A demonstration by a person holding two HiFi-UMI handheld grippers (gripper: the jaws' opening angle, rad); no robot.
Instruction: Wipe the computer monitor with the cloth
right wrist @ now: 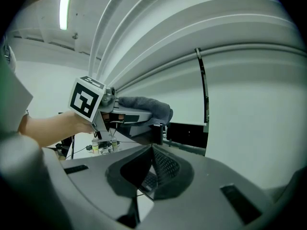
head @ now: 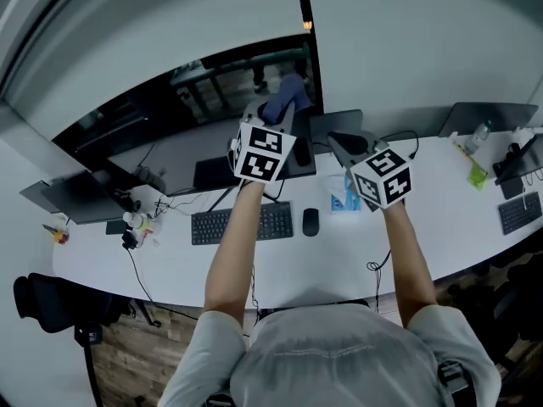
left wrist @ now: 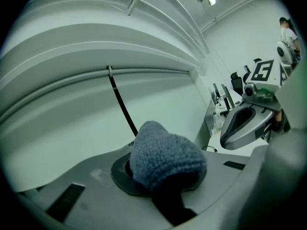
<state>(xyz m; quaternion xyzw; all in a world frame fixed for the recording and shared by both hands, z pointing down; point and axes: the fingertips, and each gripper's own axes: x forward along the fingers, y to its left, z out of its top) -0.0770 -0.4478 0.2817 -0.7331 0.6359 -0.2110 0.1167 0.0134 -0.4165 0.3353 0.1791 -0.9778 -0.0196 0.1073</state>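
Snugly in left gripper [left wrist: 164,186], a nubby, rounded blue-grey cloth [left wrist: 165,158]

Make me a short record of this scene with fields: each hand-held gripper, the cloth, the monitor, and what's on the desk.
left hand-held gripper: shut on the blue cloth, raised above the desk
right hand-held gripper: jaws together, nothing between them, raised beside the left one
cloth position: bunched over the left jaws, near the top of the monitor; contact cannot be told
monitor: screen dark
desk items: keyboard and mouse side by side
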